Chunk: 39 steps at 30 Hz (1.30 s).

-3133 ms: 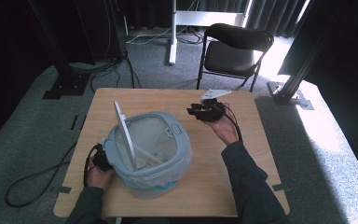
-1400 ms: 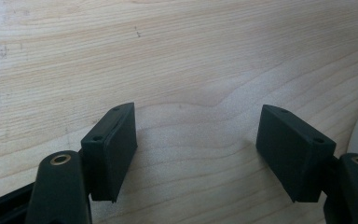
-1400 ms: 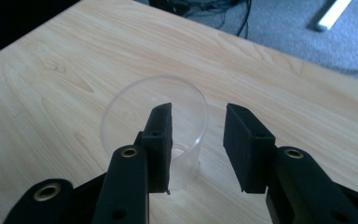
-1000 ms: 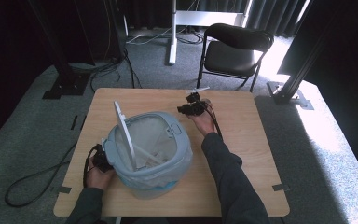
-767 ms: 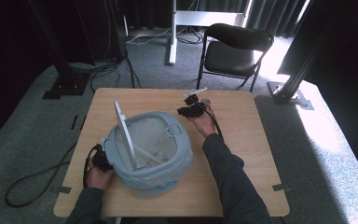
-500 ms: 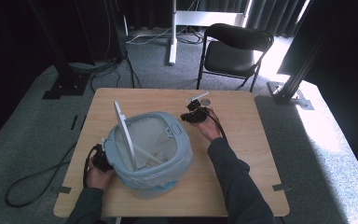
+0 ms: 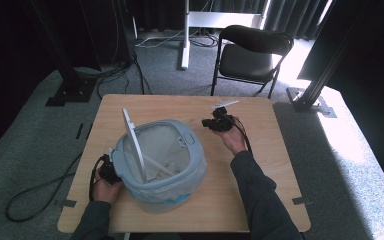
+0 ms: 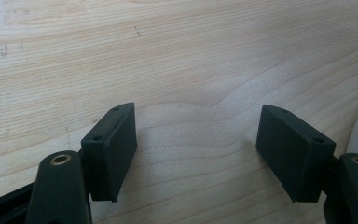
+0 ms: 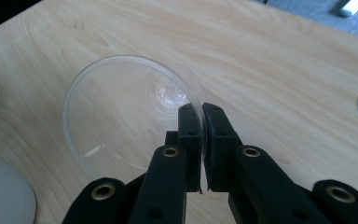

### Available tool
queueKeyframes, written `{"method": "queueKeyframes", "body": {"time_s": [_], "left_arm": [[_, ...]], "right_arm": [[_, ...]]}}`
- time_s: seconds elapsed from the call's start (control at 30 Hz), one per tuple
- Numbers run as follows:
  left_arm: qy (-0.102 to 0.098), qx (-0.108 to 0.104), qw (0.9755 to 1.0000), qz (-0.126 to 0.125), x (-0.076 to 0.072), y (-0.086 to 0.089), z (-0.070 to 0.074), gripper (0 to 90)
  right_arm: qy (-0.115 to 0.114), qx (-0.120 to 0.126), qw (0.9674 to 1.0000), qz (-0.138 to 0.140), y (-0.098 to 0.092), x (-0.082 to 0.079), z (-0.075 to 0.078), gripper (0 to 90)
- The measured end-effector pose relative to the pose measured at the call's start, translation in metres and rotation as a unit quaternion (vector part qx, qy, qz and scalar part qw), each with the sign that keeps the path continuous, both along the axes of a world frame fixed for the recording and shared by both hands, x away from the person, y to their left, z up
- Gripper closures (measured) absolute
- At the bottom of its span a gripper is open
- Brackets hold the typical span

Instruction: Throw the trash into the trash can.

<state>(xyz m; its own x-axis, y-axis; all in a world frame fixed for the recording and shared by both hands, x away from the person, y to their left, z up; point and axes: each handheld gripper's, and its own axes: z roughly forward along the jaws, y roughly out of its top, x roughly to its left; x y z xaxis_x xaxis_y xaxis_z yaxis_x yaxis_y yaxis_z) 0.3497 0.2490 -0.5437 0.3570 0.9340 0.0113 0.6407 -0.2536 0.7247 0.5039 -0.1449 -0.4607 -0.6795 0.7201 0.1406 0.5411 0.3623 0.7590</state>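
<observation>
A pale blue bin (image 7: 192, 145) with a white liner and a raised white lid (image 7: 132, 137) stands on the wooden table (image 7: 145, 107). A clear plastic cup (image 9: 121, 112) lies tilted just over the wood. My right gripper (image 9: 201, 112) is shut on the cup's thin rim; its jaws have just been closing with the rim between them. In the high view this right gripper (image 7: 211, 123) is to the right of the bin. My left gripper (image 8: 198, 140) is open over bare wood, close against the bin's left side (image 7: 111, 167).
A black folding chair (image 7: 252, 50) stands beyond the table's far edge, with stand bases and cables on the grey carpet. The bin's pale wall (image 9: 0, 196) is close to the held cup. There is free wood to the right of the bin.
The right hand has drifted a little to the right, away from the bin's rim. The left hand and the bin have kept still.
</observation>
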Motion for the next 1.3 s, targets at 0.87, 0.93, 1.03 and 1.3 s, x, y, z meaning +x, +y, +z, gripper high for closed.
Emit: {"method": "queueKeyframes", "body": {"time_s": [0.87,0.93,1.03,1.3], "left_arm": [[0.0,0.0,1.0,0.0,0.0,0.0,0.0,28.8],[0.0,0.0,1.0,0.0,0.0,0.0,0.0,28.8],[0.0,-0.001,1.0,0.001,0.0,0.0,0.0,28.8],[0.0,0.0,1.0,0.0,0.0,0.0,0.0,28.8]], "right_arm": [[-0.056,0.039,0.9977,-0.009,-0.028,-0.02,0.042,86.5],[-0.058,0.044,0.9973,-0.009,-0.03,-0.022,0.046,86.5],[-0.061,0.05,0.9968,-0.008,-0.033,-0.025,0.05,86.5],[-0.084,0.049,0.9952,0.005,-0.035,-0.034,0.07,86.5]]}}
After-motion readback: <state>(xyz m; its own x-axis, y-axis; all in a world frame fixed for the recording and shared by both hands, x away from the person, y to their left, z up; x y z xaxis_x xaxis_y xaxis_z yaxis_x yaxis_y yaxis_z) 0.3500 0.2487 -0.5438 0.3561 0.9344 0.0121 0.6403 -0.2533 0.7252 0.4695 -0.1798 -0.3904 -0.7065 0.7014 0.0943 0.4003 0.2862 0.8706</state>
